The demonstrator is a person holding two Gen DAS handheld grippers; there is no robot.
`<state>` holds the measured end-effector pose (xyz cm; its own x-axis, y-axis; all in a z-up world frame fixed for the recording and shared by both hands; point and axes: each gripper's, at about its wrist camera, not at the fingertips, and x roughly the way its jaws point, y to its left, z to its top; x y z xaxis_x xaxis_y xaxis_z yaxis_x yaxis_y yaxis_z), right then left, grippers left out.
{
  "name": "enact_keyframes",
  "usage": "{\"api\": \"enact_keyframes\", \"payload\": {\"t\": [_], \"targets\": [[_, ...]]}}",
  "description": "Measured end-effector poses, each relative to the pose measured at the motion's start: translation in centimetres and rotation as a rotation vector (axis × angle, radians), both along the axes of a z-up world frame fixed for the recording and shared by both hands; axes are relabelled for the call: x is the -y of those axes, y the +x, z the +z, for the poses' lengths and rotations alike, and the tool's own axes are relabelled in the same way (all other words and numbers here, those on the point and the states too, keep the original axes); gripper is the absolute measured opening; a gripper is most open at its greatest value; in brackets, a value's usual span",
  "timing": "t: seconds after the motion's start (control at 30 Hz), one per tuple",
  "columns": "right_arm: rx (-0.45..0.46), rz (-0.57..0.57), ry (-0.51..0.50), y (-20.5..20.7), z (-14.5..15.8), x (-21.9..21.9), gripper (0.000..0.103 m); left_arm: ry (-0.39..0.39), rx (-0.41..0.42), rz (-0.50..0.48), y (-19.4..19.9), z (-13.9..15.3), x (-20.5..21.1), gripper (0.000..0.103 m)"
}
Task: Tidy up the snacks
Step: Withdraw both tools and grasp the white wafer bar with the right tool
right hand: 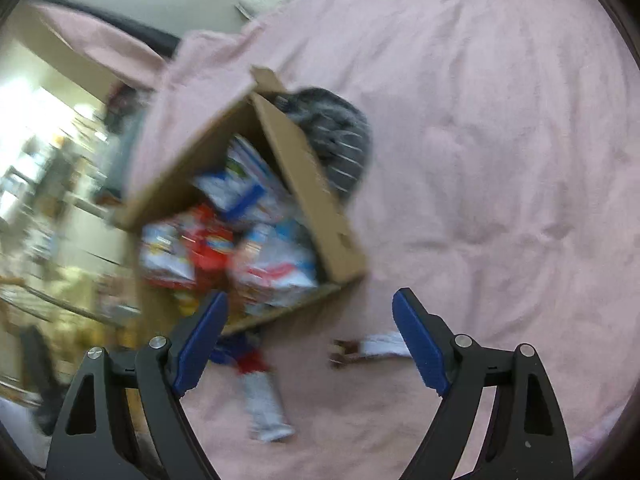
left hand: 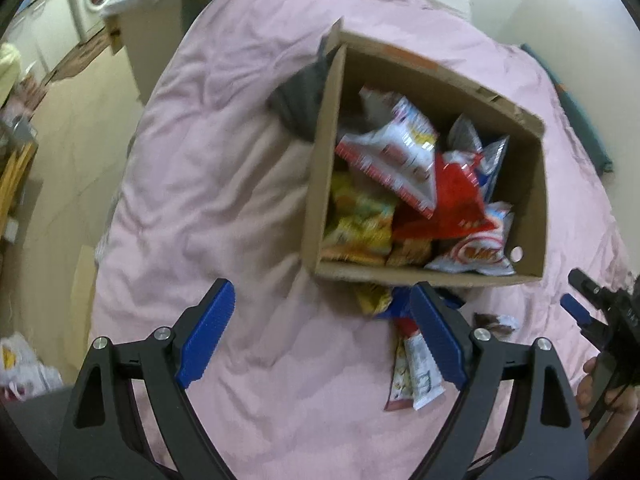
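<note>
Snack packets, crinkly foil and plastic in red, white, yellow and blue (left hand: pixel 412 184), fill an open-topped brown cardboard box (left hand: pixel 320 184) on a wrinkled pink bedspread (left hand: pixel 224 184). Printing is too blurred to read. A long white wrapper (left hand: pixel 422 372) lies outside, its long axis running toward the box. Left gripper (left hand: pixel 324 336) hangs released and empty; right gripper (right hand: pixel 308 340) likewise, wide apart over the quilt.
</note>
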<state>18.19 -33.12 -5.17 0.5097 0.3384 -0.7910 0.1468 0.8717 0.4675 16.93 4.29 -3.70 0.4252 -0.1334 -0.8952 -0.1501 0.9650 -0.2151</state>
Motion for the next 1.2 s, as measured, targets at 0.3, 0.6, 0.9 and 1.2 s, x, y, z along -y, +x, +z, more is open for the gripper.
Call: {"api": "enact_keyframes", "payload": {"t": [0.3, 0.6, 0.9, 1.2], "targets": [[-0.117, -0.011, -0.099, -0.9, -2.3, 1.4, 0.087, 0.023, -0.053, -0.113, -1.4, -2.0, 3.0, 0.087], [-0.345, 0.029, -0.138, 1.1, -8.2, 1.0, 0.087, -0.036, -0.123, -0.112, -0.9, -3.6, 4.6, 0.087], [-0.399, 0.114, -0.200, 3.8, -10.9, -2.3, 0.089, -0.055, -0.163, -0.081, -0.7, -4.1, 3.8, 0.087], [-0.355, 0.176, -0.348, 3.3, -11.2, -4.4, 0.064, -0.108, -0.169, 0.018, -0.7, -3.8, 1.7, 0.087]]}}
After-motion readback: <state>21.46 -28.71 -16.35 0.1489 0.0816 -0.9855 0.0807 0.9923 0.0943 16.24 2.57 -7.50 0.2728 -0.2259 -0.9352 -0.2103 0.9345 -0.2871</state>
